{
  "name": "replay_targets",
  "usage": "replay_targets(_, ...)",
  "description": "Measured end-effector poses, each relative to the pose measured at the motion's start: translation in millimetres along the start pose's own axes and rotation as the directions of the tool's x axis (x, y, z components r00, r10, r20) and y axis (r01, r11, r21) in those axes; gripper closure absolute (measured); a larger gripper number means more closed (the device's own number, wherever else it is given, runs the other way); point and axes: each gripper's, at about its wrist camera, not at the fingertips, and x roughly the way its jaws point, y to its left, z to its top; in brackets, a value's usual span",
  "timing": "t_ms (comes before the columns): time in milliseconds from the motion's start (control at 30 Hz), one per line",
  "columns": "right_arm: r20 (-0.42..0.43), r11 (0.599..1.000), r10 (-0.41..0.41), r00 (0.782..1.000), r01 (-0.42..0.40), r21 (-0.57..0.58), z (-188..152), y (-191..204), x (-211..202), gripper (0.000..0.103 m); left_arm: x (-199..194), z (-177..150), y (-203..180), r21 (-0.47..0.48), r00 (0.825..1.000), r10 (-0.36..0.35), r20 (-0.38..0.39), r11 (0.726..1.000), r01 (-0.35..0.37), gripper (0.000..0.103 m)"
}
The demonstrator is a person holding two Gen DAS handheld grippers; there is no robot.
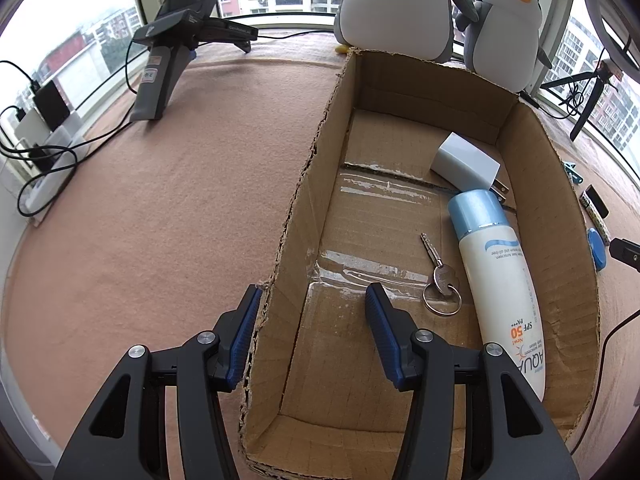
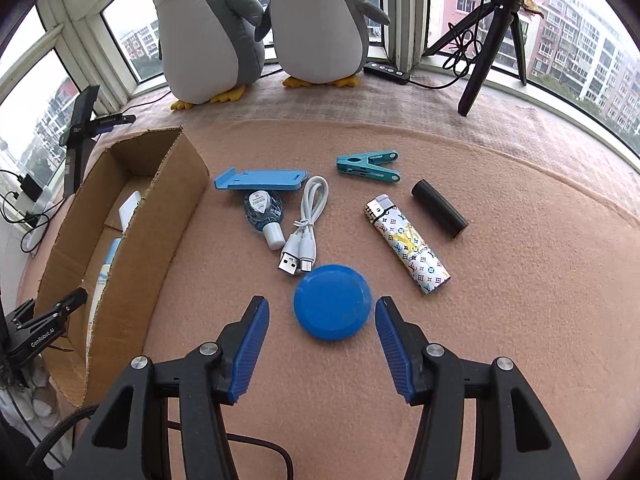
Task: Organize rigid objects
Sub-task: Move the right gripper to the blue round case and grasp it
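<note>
R tool (image 2: 322,318) spread wide round blue disc (image 2: 333,302), not touching.

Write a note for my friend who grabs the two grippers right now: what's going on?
Left gripper: open, holding nothing, its fingers straddling the near left wall of the box.
Right gripper: open, holding nothing, with the blue disc between its fingers, not yet gripped.
Done: bottle, key and white plug lie in the box.
Left on the cloth, right of the box: disc, lighter, black cylinder, teal clip, blue stand, small round bottle, white cable.
Likely next: close on the disc and carry it to the box.
</note>
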Motion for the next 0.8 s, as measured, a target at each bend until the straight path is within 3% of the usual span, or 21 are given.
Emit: replay_targets(800,-0.072,0.993,-0.087,0.994,0.080,-0.084,-1,11,38,0.052,0,0,0,0.000,1.000,0.001,0.000,1.000,-0.001,0.051)
